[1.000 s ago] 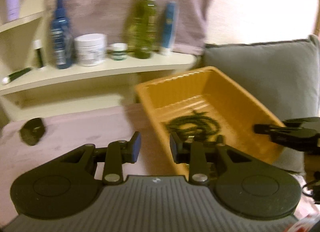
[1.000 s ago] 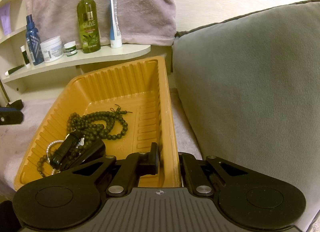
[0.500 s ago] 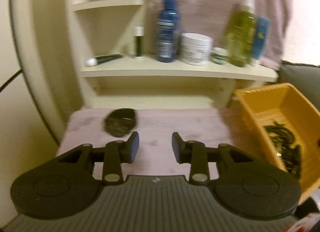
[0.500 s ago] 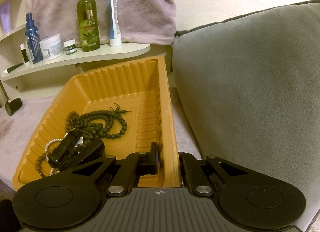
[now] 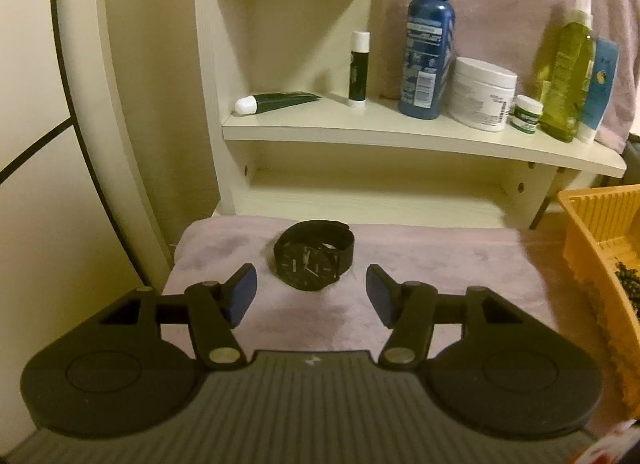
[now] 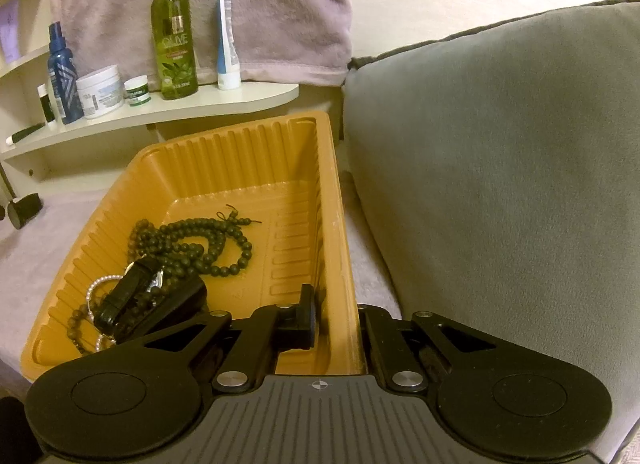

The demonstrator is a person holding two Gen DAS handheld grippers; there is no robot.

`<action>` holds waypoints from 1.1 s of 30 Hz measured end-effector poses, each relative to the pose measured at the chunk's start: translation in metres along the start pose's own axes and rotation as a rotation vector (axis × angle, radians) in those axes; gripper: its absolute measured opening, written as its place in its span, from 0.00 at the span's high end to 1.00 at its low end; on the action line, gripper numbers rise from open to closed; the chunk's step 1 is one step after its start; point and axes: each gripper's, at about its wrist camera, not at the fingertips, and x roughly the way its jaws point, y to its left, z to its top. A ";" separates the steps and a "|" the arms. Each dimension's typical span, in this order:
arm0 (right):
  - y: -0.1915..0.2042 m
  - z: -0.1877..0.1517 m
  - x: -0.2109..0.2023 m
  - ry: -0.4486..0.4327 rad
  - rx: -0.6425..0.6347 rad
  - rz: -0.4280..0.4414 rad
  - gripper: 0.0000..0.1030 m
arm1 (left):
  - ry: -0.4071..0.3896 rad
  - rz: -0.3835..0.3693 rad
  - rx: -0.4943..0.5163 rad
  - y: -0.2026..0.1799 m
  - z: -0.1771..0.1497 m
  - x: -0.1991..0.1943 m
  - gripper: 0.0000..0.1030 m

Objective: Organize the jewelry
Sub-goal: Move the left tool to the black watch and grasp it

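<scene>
One black watch (image 5: 313, 260) lies dial up, strap looped behind.

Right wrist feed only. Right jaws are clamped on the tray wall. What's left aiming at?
Observer: The left gripper points at a black watch on the pink towel. Its jaws are opening and the pads aren't touching the watch.
Operator: Strap fastened?
Observer: Yes, it's closed in a loop, with the dial towards the camera.
Operator: Clutter around it?
Observer: Nothing touches it. The orange tray stands apart at the right edge.
</scene>
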 end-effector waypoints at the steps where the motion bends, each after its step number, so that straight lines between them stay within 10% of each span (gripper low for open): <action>1: 0.000 0.000 0.000 0.000 0.001 0.001 0.95 | -0.003 0.002 0.001 0.001 0.000 0.003 0.42; 24: -0.003 -0.001 0.004 0.009 0.008 0.010 0.94 | -0.007 -0.014 0.051 0.002 0.001 0.060 0.40; 33: -0.003 -0.001 0.005 0.009 0.007 0.010 0.94 | -0.004 -0.010 0.047 0.001 -0.004 0.059 0.58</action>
